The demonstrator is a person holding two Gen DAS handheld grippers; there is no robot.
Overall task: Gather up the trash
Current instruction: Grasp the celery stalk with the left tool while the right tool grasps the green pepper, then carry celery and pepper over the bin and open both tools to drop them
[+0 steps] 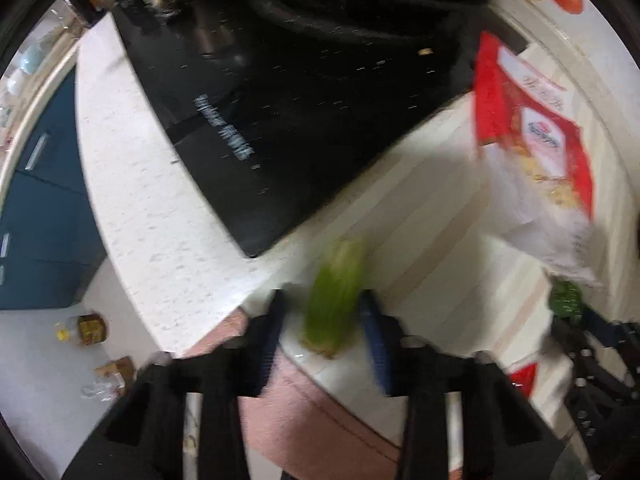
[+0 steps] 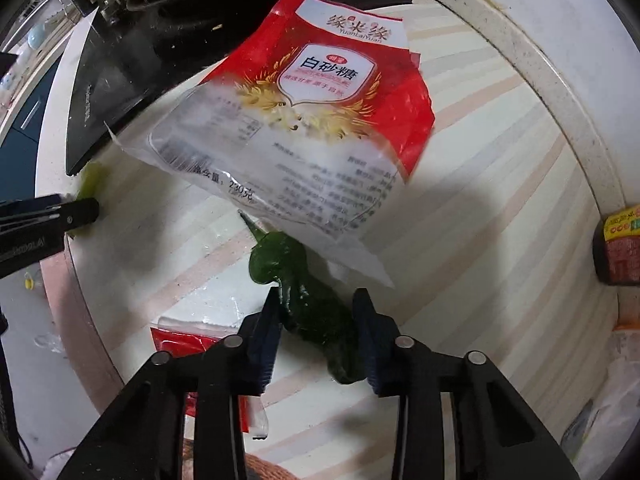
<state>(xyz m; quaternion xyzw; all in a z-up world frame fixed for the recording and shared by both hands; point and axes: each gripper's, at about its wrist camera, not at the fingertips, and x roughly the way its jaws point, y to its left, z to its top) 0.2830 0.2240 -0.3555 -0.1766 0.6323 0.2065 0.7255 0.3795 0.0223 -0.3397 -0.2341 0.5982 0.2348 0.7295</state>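
Step in hand: pick-up of two vegetable scraps at once, one per hand. Neither scrap is lifted; both lie on the striped board [image 2: 480,168] that covers the worktop [image 1: 132,184].

Left tongs [image 1: 326,332]: a pale green, ribbed leaf stalk [image 1: 334,304] stands between the jaws. The view is blurred, so whether the blue pads press on it cannot be told.

Right tongs [image 2: 320,332]: jaws straddle a dark green pepper [image 2: 308,300], glossy, wrinkled, with a pointed stem end. The left pad looks to touch it; a gap shows at the right pad, so the jaws are judged not yet clenched.

Further trash: an empty sugar bag [image 2: 304,120], thin crinkled film, red and clear, lying just beyond the pepper and over its stem end; a torn red strip [image 2: 180,340] near the board's front edge.

Next move, as judged: close fully on both soft pieces without crushing, then lift clear of the bag
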